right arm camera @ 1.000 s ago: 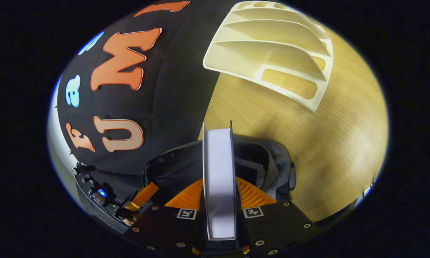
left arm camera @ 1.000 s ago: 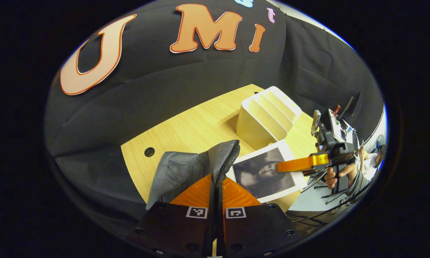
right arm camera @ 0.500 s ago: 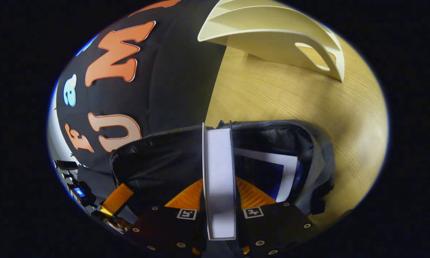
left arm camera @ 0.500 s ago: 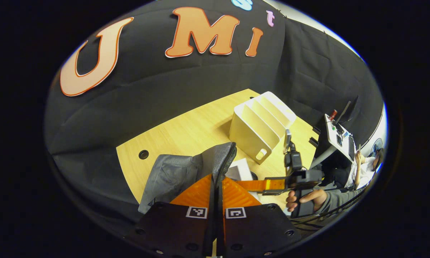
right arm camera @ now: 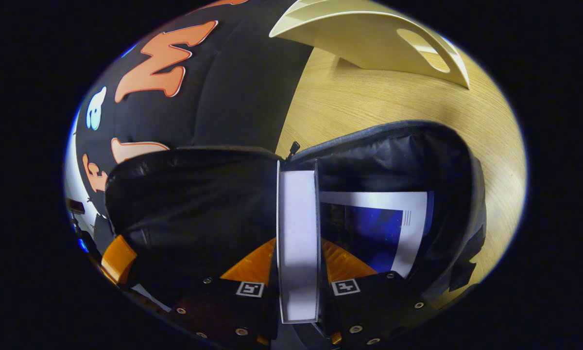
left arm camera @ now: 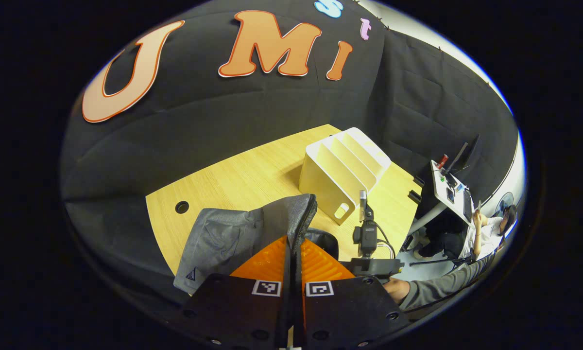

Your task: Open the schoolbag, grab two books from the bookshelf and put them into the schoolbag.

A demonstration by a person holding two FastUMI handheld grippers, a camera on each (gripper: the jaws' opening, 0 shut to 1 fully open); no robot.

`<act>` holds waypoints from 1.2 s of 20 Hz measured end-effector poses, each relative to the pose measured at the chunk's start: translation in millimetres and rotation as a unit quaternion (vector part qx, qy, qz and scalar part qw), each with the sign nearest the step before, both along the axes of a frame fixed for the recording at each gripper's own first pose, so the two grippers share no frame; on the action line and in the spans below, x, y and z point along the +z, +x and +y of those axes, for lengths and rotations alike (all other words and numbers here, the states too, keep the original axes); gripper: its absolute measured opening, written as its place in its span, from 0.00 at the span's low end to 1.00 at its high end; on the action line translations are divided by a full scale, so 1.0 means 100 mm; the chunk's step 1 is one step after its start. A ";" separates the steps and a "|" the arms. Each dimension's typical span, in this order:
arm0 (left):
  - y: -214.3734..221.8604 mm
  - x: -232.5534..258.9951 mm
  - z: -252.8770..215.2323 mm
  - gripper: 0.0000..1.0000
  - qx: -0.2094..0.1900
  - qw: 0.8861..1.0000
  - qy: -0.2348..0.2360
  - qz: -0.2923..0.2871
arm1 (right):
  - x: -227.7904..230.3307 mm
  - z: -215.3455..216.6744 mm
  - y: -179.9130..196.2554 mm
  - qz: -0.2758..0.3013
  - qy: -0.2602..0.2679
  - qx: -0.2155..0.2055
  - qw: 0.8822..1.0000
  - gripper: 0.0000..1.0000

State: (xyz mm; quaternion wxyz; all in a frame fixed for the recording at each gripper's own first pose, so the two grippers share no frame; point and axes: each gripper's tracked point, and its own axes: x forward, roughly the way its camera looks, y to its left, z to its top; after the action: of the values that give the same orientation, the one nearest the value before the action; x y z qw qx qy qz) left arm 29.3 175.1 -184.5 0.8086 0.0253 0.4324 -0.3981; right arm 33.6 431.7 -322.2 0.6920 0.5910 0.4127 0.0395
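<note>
My left gripper (left arm camera: 294, 243) is shut on the zip edge of the grey schoolbag (left arm camera: 223, 238) and holds its flap up. The bag stands on the wooden table (left arm camera: 252, 180). In the right gripper view, my right gripper (right arm camera: 297, 243) is shut on a white-edged book (right arm camera: 297, 214), held edge-on inside the bag's open mouth (right arm camera: 393, 146). A second book (right arm camera: 388, 228) with a blue cover and white border stands inside the bag to the right. The cream bookshelf (left arm camera: 342, 170) sits behind the bag with empty slots. The right gripper (left arm camera: 369, 243) points down into the bag.
The bookshelf (right arm camera: 369, 39) lies close beyond the bag on the table (right arm camera: 369, 102). A cable hole (left arm camera: 181, 207) marks the table's left part. A sleeve (left arm camera: 437, 287) reaches in from the right. Beyond the table edge stands a small side desk (left arm camera: 449, 182), and a person (left arm camera: 490, 228) sits there.
The right gripper has swung down and carried the book into the bag's mouth. The book's cover has dropped out of the left gripper view. The left gripper keeps hold of the flap.
</note>
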 end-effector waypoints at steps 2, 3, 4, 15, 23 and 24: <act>-0.02 0.00 0.03 0.04 0.001 1.000 -0.005 0.000 | 0.00 0.01 -0.02 0.011 -0.023 0.013 1.000 0.40; 0.06 -0.04 0.03 0.04 0.003 1.000 -0.007 -0.001 | 0.00 -0.04 -0.04 0.017 -0.045 0.021 0.999 0.41; 0.09 -0.05 0.06 0.04 0.004 1.000 -0.006 -0.004 | -0.01 -0.10 -0.08 0.025 -0.067 0.034 0.997 0.47; -0.28 -0.18 0.02 0.16 0.043 0.999 -0.002 -0.023 | 0.45 -1.34 -0.43 -0.031 -0.240 0.079 0.967 0.95; -0.49 0.10 -0.67 0.58 0.131 0.988 0.000 -0.088 | 0.87 -2.51 -0.32 -0.129 -0.335 0.121 0.925 0.98; -0.52 0.15 -0.78 0.61 0.144 0.985 -0.004 -0.093 | 0.96 -2.67 -0.30 -0.147 -0.350 0.123 0.917 0.98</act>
State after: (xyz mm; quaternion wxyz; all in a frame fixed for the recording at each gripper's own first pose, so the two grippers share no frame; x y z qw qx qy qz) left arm -22.9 96.9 -169.3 0.8945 -0.0040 0.3525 -0.2750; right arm 3.5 165.2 -226.1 0.8970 0.2430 0.3637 0.0638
